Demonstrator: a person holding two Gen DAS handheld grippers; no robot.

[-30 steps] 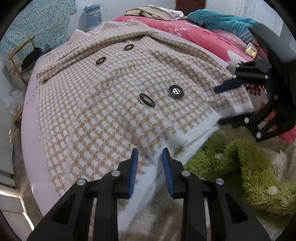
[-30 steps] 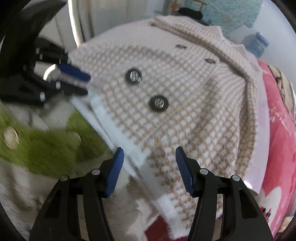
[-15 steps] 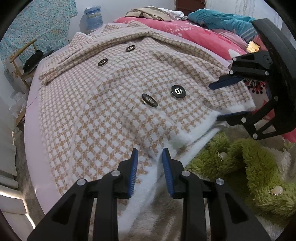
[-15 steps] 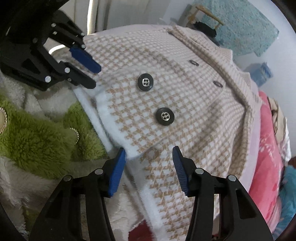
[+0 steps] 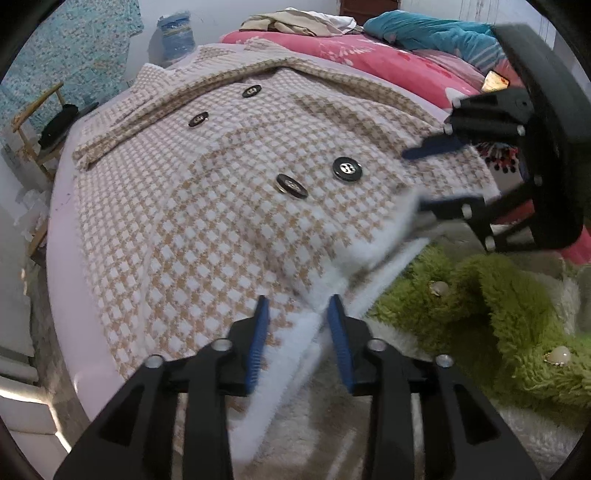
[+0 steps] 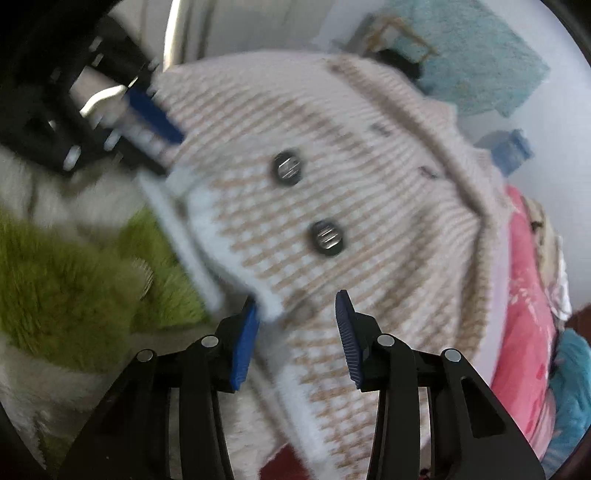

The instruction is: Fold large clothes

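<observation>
A beige and white houndstooth coat point(image 5: 221, 206) with black buttons lies spread front-up on a bed. My left gripper point(image 5: 297, 310) hovers at its white bottom hem. Its jaws are opening, with the hem between the pads and not pinched. My right gripper point(image 6: 297, 306) is at the hem's other corner. Its jaws are closing, the coat point(image 6: 369, 206) lies between them, and the white corner touches the left pad. In the left wrist view the right gripper point(image 5: 428, 177) straddles the raised hem edge. The right wrist view is blurred; the left gripper point(image 6: 159, 140) shows at top left.
A green fluffy garment point(image 5: 498, 295) lies on a white fleecy cover point(image 5: 369, 443) just below the hem. Pink bedding point(image 5: 388, 62) and a teal blanket point(image 5: 424, 33) lie beyond the coat. A wooden chair point(image 5: 40, 122) and a water bottle point(image 5: 175, 37) stand at the far left.
The left jaws have widened a little over the hem. The right jaws have narrowed and moved onto the hem corner, which now bunches up. The right wrist view has turned.
</observation>
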